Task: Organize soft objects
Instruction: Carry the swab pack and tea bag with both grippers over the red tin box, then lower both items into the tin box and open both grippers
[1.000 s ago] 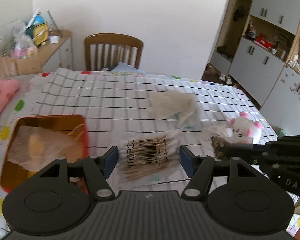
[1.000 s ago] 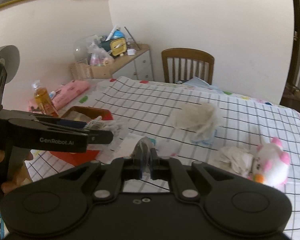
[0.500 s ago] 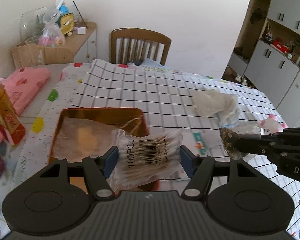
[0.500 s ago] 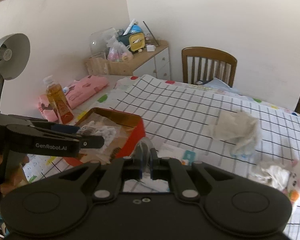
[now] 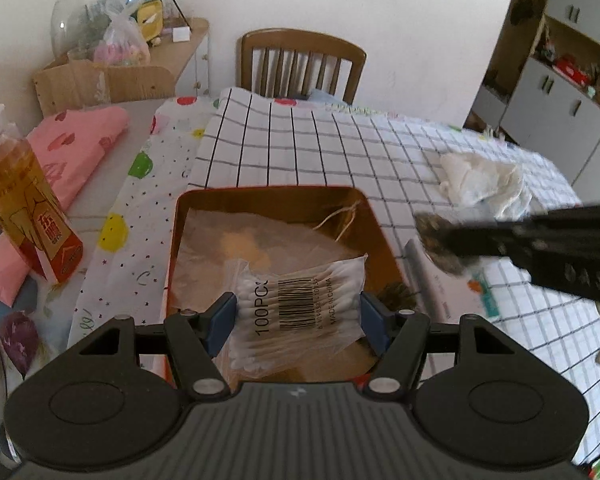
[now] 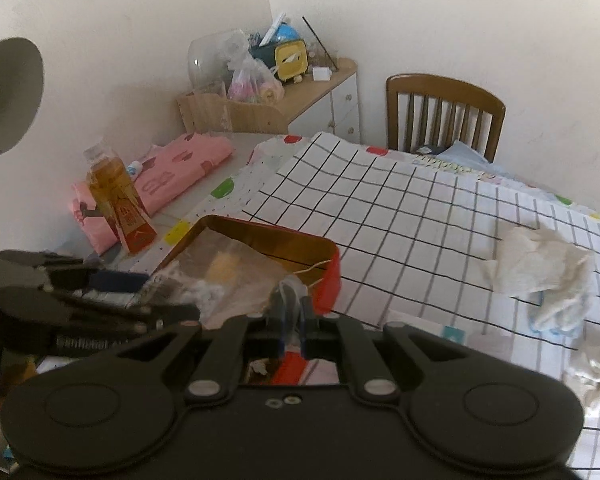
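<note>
My left gripper (image 5: 298, 312) is shut on a clear bag of cotton swabs (image 5: 300, 312) with a barcode label. It hangs over the near end of a red tin (image 5: 272, 192) that holds a translucent pouch (image 5: 252, 240). In the right wrist view the left gripper (image 6: 156, 296) reaches in from the left above the red tin (image 6: 328, 276). My right gripper (image 6: 294, 312) is shut on a small clear packet (image 6: 288, 292). From the left wrist view the right gripper (image 5: 452, 240) comes in from the right, the small clear packet (image 5: 436, 240) looking dark and speckled, just right of the tin.
An oil bottle (image 5: 24, 208) and a folded pink cloth (image 5: 80, 144) lie left of the tin. A crumpled white cloth (image 6: 540, 264) sits on the checked tablecloth to the right, more white fabric (image 6: 596, 376) nearer. A wooden chair (image 5: 300, 64) stands behind the table, a lamp (image 6: 8, 92) far left.
Both grippers have moved left across the table, each still holding its load. The swab bag now hangs over the tin. The plush toy has left both views.
</note>
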Demonstrator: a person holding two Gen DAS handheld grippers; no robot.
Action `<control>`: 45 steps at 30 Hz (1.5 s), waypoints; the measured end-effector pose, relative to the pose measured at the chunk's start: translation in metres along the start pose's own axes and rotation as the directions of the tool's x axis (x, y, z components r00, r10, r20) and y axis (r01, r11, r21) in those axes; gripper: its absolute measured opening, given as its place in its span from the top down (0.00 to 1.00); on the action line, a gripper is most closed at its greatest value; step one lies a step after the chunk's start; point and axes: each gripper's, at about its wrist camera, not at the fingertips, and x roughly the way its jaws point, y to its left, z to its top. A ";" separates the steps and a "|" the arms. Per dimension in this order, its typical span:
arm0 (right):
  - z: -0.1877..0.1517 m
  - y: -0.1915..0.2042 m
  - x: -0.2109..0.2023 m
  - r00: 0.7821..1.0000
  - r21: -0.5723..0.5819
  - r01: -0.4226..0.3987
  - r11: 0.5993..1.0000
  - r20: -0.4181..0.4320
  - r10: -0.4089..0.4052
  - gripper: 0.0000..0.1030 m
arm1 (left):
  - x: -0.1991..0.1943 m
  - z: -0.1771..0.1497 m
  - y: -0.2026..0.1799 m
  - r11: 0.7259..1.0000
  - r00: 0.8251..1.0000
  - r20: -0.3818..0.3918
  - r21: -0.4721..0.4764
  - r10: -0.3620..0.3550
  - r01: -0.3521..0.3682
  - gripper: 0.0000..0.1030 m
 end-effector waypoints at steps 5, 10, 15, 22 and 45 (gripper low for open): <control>0.008 0.010 0.031 1.000 0.003 0.002 1.000 -0.031 -0.002 0.94 | 0.012 -0.002 0.006 1.000 1.000 -0.023 0.022 -0.010 0.010 0.36; 0.013 0.017 0.060 0.998 -0.005 0.021 1.000 -0.055 -0.021 0.94 | 0.022 -0.003 0.008 0.999 0.999 -0.037 0.045 -0.017 0.019 0.36; 0.015 0.021 0.083 0.996 -0.023 0.031 0.999 -0.087 -0.033 0.94 | 0.035 -0.004 0.004 0.996 0.999 -0.050 0.080 -0.020 0.024 0.36; 0.013 0.020 0.103 0.991 -0.032 0.037 0.999 -0.126 -0.041 0.93 | 0.047 -0.005 0.006 0.995 0.997 -0.071 0.090 -0.024 0.031 0.36; 0.013 0.016 0.074 0.995 -0.022 -0.012 1.000 -0.102 0.010 0.73 | 0.047 -0.004 -0.001 0.990 0.998 -0.061 0.139 -0.013 0.022 0.32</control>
